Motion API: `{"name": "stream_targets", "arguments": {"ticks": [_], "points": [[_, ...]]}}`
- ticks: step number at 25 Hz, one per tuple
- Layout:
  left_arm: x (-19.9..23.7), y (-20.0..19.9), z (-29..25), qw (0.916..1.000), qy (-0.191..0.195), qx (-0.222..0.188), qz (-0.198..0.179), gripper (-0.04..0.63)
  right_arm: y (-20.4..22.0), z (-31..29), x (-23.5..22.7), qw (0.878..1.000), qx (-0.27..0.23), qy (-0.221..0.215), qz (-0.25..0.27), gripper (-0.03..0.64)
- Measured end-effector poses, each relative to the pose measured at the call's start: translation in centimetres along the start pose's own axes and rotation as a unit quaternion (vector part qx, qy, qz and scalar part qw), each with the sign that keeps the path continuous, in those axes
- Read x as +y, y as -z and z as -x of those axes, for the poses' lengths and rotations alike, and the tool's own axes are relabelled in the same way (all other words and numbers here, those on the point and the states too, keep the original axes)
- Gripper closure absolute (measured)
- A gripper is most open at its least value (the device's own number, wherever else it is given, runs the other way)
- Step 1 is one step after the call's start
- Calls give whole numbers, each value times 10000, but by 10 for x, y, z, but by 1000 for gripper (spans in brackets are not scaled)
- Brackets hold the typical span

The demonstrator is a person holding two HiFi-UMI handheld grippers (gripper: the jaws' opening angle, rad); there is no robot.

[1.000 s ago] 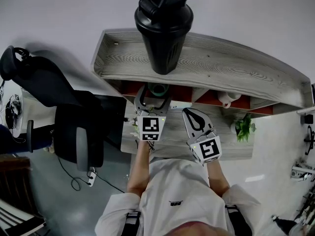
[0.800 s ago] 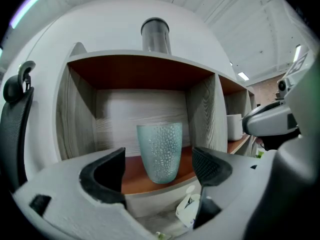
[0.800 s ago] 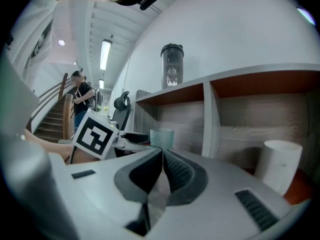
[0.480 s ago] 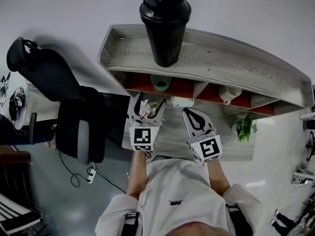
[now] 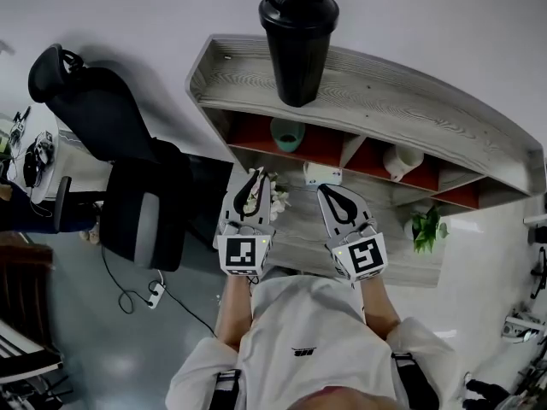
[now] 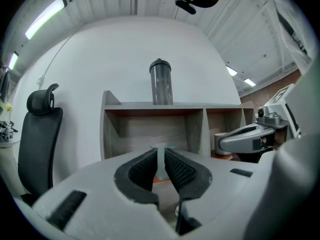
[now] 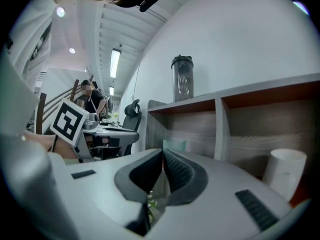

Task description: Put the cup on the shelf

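- Cup [image 5: 287, 133], pale green, stands upright in the left compartment of the shelf [image 5: 410, 109], on its reddish floor, touched by neither tool.
- That shelf is a grey wood-grain unit along the far edge of the desk [image 5: 389, 261], with upright dividers parting its compartments.
- On the shelf's top board, above the cup's compartment, stands 1 black shaker bottle [image 5: 299, 37] with its lid on.
- In the compartment just right of the cup's sits a white mug [image 5: 403, 161].
- The left tool [image 5: 254, 178] is held level over the desk's left part, pointing at the cup's compartment and well short of it. Its jaws have just been closing and are now almost pressed together, with only a thin slit between the ribbed pads and nothing gripped.
- The right tool [image 5: 330, 195] is held beside it, near the middle of the desk, also level and aimed at the shelf. Its jaws are pressed together at the tips and empty.
- A small bunch of white flowers [image 5: 275, 196] shows just beside the left tool's tip.
- A green plant [image 5: 425, 223] stands near the desk's right end, below the shelf.
- A black office chair [image 5: 128, 203] stands on the floor off the desk's left edge.
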State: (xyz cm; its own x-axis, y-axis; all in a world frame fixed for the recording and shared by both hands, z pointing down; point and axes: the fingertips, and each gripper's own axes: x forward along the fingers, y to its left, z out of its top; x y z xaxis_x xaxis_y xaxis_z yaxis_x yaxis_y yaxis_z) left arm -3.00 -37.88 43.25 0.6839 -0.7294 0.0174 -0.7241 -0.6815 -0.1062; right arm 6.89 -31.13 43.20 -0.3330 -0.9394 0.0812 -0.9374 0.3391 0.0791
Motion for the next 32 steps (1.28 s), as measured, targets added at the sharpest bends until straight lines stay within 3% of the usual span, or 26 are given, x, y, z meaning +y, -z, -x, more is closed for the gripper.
{"name": "stream_targets", "arguments": {"ticks": [5, 14, 32], "points": [[-7, -1, 19, 10000, -28, 12, 17, 558, -5, 6, 6, 9998, -98, -157, 62, 586], [-44, -6, 48, 9998, 206, 29, 68, 562, 4, 17, 9, 9996, -160, -223, -60, 588], [-35, -13, 57, 9998, 53, -139, 91, 563, 2, 17, 23, 9993, -160, -343, 30, 588]]}}
